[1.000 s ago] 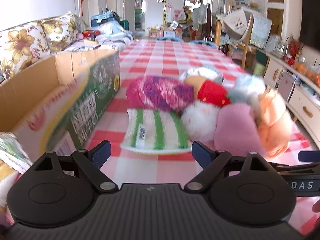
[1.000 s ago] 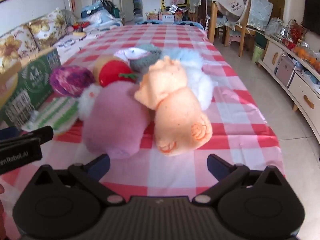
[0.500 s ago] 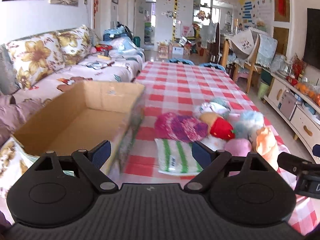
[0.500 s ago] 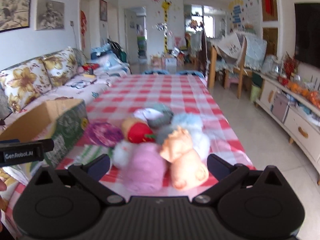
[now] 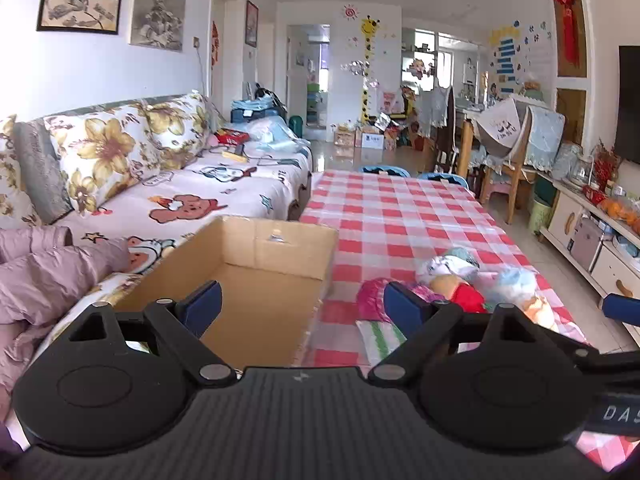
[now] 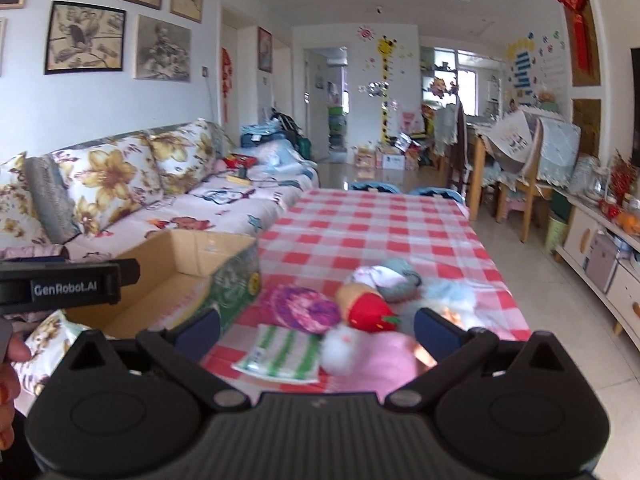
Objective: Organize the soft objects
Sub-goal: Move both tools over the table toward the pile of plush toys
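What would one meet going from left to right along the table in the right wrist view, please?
Cardboard box → green-striped white towel → purple-pink yarn ball → strawberry plush → pale blue fluffy toy.

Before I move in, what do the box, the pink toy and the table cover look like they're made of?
The box looks like plain brown corrugated cardboard, matte inside, with a printed green outer side. The pink toy seems to be fuzzy plush, with soft, blurred edges and a fluffy white tuft. The table cover, in red and white checks, has a faint sheen, so probably wipeable plastic or oilcloth, though it could be cloth.
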`<state>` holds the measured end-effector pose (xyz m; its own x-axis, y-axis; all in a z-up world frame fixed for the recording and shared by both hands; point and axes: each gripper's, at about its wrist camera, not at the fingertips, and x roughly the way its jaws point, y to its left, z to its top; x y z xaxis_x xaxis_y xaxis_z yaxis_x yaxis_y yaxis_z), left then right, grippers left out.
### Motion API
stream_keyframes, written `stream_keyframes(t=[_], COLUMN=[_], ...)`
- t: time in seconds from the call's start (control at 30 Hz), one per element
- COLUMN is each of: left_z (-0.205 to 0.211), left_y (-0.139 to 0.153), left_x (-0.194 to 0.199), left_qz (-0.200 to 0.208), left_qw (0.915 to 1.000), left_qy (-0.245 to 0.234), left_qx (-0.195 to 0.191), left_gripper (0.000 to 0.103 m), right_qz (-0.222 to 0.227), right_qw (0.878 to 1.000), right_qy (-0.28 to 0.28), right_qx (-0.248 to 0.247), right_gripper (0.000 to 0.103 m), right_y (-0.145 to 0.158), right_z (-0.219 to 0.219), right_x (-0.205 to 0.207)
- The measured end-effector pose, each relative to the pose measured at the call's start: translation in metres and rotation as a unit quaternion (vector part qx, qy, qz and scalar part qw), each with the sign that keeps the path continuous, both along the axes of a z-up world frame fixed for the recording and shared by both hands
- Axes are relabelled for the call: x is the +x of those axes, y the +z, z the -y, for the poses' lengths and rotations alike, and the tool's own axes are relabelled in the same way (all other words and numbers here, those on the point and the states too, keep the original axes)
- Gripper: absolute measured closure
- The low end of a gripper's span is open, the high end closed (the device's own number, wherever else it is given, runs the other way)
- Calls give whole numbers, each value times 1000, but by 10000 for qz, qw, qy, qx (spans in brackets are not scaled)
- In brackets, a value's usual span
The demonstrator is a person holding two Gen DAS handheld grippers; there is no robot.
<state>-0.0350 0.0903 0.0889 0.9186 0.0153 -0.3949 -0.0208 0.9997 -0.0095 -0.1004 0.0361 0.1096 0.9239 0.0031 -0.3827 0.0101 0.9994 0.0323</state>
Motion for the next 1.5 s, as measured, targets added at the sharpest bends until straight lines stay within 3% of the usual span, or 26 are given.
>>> stream_keyframes(t=[0.43, 0.7, 0.9, 1.23, 1.5], left_z=[-7, -6, 4, 37, 79], left_y=[-7, -7, -12, -37, -63], left_x=[-6, -9, -8, -11, -18], left_qz=[315, 285, 157, -19, -208], left_qw=[9992, 9991, 9995, 9947, 9765], left_qy=[204, 12, -185, -1015, -2081], left_qx=[-162, -323, -223, 173, 522], left_gripper=[0, 0, 0, 0, 0], right_qz=[-27, -63, -99, -410, -644], right_qw=[9996, 9996, 9993, 9955, 9861], right_qy=[233, 138, -89, -857, -1360], right_qx=[-160, -239, -347, 20, 699], right_gripper=[1, 1, 1, 1, 1], right_y=[4, 1, -7, -34, -50], right_z=[-29, -22, -7, 69, 134], right_x=[-4, -5, -1, 15, 37])
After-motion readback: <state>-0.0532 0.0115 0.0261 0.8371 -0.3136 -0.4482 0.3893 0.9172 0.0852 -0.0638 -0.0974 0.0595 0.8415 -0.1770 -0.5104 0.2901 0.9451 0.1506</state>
